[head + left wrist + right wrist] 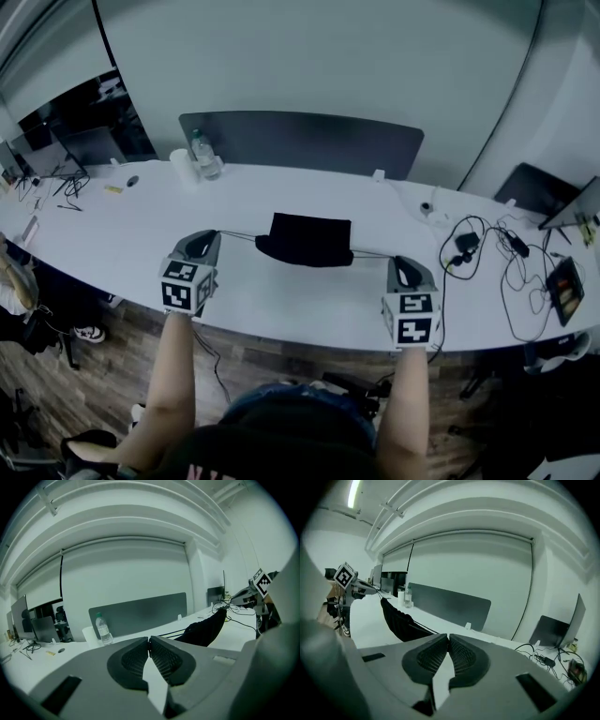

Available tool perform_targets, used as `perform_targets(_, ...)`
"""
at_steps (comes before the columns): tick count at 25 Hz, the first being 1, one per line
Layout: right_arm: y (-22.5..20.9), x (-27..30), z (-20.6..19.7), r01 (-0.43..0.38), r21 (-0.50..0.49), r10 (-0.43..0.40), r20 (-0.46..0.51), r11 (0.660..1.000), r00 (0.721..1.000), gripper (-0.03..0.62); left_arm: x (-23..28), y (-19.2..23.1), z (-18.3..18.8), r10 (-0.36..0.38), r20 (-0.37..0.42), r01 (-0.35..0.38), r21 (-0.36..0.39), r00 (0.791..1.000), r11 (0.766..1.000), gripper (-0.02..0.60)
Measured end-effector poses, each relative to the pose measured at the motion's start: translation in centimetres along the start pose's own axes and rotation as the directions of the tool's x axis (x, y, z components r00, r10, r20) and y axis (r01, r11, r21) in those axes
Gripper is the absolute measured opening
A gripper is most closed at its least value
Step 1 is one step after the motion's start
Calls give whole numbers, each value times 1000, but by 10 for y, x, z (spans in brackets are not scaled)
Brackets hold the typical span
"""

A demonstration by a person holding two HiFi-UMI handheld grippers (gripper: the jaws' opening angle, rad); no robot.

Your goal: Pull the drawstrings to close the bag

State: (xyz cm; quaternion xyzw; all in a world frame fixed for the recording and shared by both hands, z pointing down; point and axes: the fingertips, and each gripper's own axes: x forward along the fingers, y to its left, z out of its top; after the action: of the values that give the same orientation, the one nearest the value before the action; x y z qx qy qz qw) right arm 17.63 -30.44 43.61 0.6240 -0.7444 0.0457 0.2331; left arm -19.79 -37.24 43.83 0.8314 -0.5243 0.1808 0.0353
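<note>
A black drawstring bag (307,240) lies on the white table (281,300), its mouth gathered. A thin black drawstring (239,234) runs taut from its left side into my left gripper (212,236), which is shut on it. Another drawstring (372,253) runs from the right side into my right gripper (398,261), also shut on it. In the left gripper view the pads (140,656) meet and the drawstring (171,632) leads toward the bag (206,627). The right gripper view shows the jaws pressed together, with the drawstring (424,629) leading to the bag (396,618).
A water bottle (204,155) and a white cup (180,165) stand at the back left, before a grey partition (300,141). Tangled cables (487,248) and a small device (565,286) lie at the right. The table's front edge runs just behind both grippers.
</note>
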Motion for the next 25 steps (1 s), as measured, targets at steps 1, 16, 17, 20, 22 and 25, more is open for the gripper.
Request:
perform_targets(1, -1, 0, 1, 2, 1, -2, 3, 1000, 1000, 6, 0, 1, 1, 3, 2, -3, 0, 1000, 1000, 15)
perform_targets(16, -22, 8, 10, 56, 17, -56, 12, 998, 998, 6, 3, 18, 9, 69, 18, -69, -15, 997, 998, 15)
perform_targets(17, -24, 8, 10, 62, 17, -63, 13, 998, 998, 6, 3, 19, 10, 73, 18, -73, -15, 997, 997, 15)
perform_targets(20, -30, 9, 10, 82, 26, -82, 7, 996, 997, 6, 5, 22, 11, 83, 16, -83, -16, 996, 996, 15)
perform_targets(22, -33, 8, 11, 92, 31, -92, 3, 995, 996, 6, 5, 25, 13, 91, 16, -90, -16, 996, 996, 15)
perform_targets(25, -37, 7, 10, 106, 36, -106, 0, 994, 994, 6, 5, 29, 14, 101, 15, -100, -17, 995, 995, 15)
